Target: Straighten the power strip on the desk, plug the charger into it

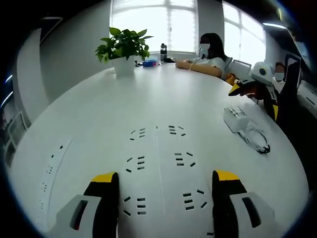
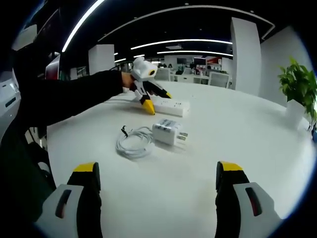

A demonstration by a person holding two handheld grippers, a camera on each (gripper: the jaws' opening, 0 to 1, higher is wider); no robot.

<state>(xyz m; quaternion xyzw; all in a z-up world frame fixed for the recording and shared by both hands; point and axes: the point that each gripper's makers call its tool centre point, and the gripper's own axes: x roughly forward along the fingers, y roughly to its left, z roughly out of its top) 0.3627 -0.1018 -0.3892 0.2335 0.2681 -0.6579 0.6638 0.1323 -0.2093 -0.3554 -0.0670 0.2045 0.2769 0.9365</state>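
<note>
While your left gripper [image 1: 166,191] hangs with jaws spread wide over the power strip [image 1: 159,166] at the lower centre of its view, the sockets lie between the jaws, untouched. Your right gripper [image 2: 158,186] is likewise wide open and holding nothing, low over bare white surface [image 2: 237,129]. Just above centre of that view sit the charger [image 2: 167,131] and its coiled cable [image 2: 132,142], with open room all round. A potted plant [image 1: 124,49] stands at upper left of the left gripper view.
</note>
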